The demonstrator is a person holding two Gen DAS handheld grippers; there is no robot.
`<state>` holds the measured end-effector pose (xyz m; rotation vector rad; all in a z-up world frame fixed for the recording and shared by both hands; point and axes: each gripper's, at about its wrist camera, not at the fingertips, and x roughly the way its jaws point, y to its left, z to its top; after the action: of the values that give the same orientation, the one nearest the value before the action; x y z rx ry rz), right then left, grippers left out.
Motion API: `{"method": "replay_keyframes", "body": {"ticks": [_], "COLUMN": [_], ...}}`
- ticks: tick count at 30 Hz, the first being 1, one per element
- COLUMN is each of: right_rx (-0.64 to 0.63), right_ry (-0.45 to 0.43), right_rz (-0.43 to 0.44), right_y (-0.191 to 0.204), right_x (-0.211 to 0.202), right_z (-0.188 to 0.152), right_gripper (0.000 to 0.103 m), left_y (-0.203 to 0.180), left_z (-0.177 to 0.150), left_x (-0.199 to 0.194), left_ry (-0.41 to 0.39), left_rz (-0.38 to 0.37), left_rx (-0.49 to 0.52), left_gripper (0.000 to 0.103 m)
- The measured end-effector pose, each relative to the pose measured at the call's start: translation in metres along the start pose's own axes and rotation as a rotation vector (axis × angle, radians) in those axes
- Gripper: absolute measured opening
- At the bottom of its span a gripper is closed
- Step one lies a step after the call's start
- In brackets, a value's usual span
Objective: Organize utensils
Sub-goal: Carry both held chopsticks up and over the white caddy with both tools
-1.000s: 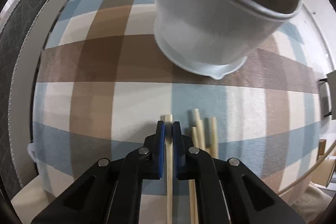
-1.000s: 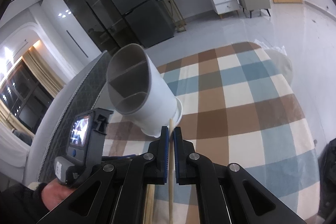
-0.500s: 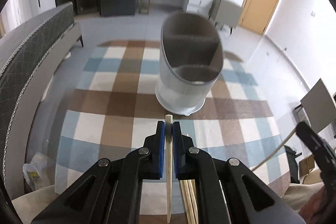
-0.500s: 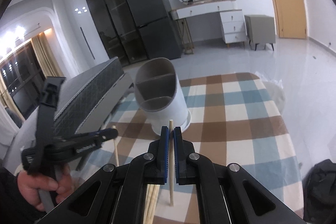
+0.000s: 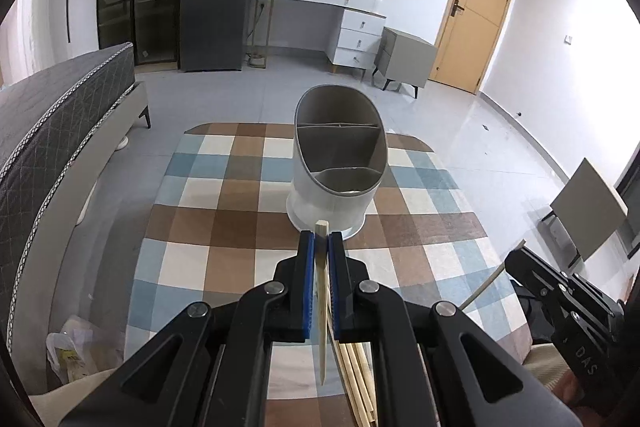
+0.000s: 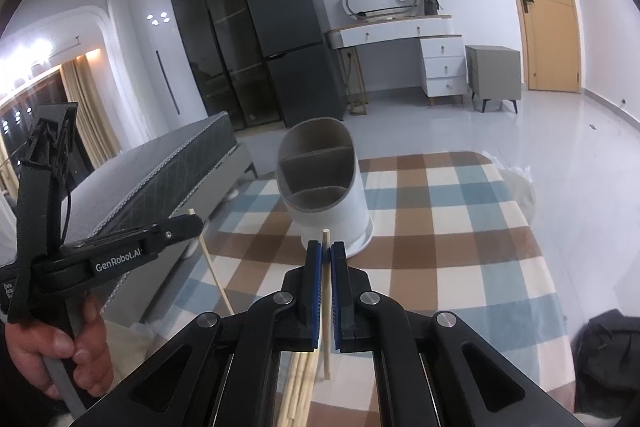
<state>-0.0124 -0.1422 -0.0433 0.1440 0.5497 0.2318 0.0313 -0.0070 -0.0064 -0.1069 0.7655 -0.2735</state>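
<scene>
Chopsticks: one point(image 5: 321, 307) in left jaws, one point(image 6: 326, 307) in right.

Both views are bright and sharp in the middle, evenly lit — no hard shadows. In the right wrist view, warm ceiling lights point(image 6: 28, 51) glow at the upper left and the glossy floor point(image 6: 560, 155) shows soft glare. Fisheye bending and dark vignetting ring every edge.
</scene>
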Motion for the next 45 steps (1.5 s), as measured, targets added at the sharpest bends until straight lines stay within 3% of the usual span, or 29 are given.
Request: {"method": "replay_keyframes", "body": {"ticks": [6, 13, 16, 20, 29, 37, 45], "right_rx": [0.006, -0.020, -0.031, -0.071, -0.153, -0.158, -0.144], "right_ry": [-0.021, -0.064, -0.085, -0.112, -0.139, -0.137, -0.055], "right_rz": [0.015, 0.030, 0.036, 0.047, 0.059, 0.056, 0.079], "right_y": [0.003, 0.010, 0.012, 0.017, 0.020, 0.009, -0.006], "right_x": [-0.009, -0.014, -0.012, -0.002, 0.057, 0.107, 0.139], "right_z": [0.014, 0.059, 0.089, 0.133, 0.204, 0.207, 0.184], "right_gripper": [0.004, 0.004, 0.004, 0.004, 0.004, 0.004, 0.004], "left_y": [-0.001, -0.006, -0.008, -0.008, 0.000, 0.011, 0.011], "left_z": [0.020, 0.071, 0.096, 0.135, 0.185, 0.193, 0.181], "left_x": [-0.021, -0.046, -0.041, -0.033, 0.013, 0.052, 0.072], "left_ry": [-0.028, -0.086, -0.075, -0.116, -0.168, -0.191, -0.152], "left_rz": [-0.034, -0.060, -0.057, -0.051, -0.046, -0.030, -0.052], "left_rx": [0.050, 0.055, 0.034, 0.006, 0.015, -0.010, 0.027], "left_gripper": [0.002, 0.002, 0.002, 0.002, 0.002, 0.002, 0.002]}}
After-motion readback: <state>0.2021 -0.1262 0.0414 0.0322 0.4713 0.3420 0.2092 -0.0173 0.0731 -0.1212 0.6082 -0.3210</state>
